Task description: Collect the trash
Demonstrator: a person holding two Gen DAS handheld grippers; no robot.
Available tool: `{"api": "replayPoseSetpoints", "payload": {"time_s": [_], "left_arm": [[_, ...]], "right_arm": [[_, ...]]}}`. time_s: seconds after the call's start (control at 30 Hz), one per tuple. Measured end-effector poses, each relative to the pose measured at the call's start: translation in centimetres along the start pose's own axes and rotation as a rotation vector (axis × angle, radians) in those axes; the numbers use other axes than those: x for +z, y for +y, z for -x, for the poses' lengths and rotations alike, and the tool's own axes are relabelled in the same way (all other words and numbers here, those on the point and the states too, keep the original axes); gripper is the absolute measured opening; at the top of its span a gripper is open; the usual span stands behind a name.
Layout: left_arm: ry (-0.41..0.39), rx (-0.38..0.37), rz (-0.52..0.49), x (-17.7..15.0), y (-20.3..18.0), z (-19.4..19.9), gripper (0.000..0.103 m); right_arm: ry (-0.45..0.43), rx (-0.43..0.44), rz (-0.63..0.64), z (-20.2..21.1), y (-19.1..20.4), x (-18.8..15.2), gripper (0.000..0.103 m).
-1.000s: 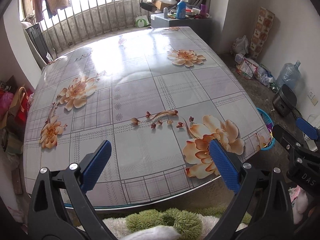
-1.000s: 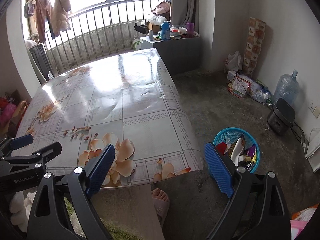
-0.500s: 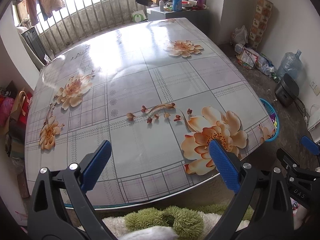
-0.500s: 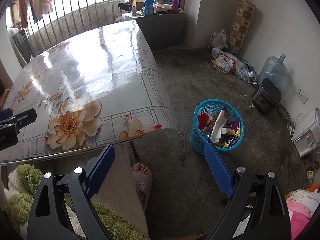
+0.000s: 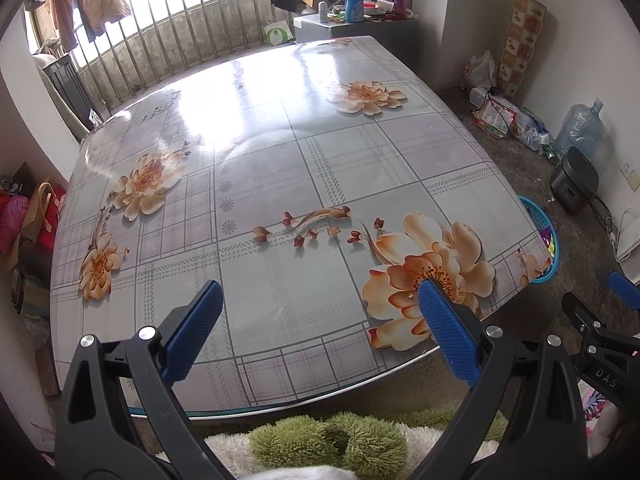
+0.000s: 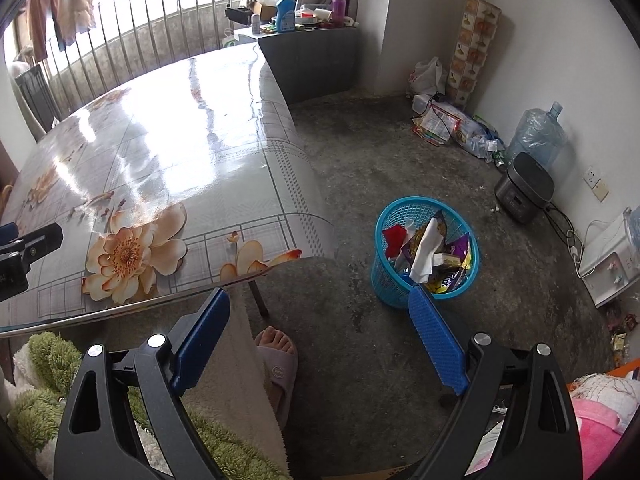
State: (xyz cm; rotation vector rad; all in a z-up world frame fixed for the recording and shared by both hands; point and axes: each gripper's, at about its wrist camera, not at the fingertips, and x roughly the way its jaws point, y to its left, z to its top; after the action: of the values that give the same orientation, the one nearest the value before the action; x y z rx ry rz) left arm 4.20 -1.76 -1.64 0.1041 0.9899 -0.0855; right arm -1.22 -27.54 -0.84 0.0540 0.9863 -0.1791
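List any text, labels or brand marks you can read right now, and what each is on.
"DAS": on the body of the right gripper, cut off at the edge of the left wrist view.
Round logo on the slipper: too small to read.
Label on the blue bottle: blurred, unreadable.
Wrappers in the blue basket: print too small to read.
Nothing else legible.
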Motion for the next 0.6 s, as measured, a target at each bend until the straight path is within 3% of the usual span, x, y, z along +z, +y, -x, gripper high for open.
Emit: {"api": "replayPoseSetpoints", "payload": {"time_s": [0.6], "left_arm": [[0.004, -0.005, -0.001, -0.12, -0.05, 0.03, 0.094]], "right_arm": [[-0.005, 0.002, 0.007, 0.39, 0.07, 0.28, 0.088]]}}
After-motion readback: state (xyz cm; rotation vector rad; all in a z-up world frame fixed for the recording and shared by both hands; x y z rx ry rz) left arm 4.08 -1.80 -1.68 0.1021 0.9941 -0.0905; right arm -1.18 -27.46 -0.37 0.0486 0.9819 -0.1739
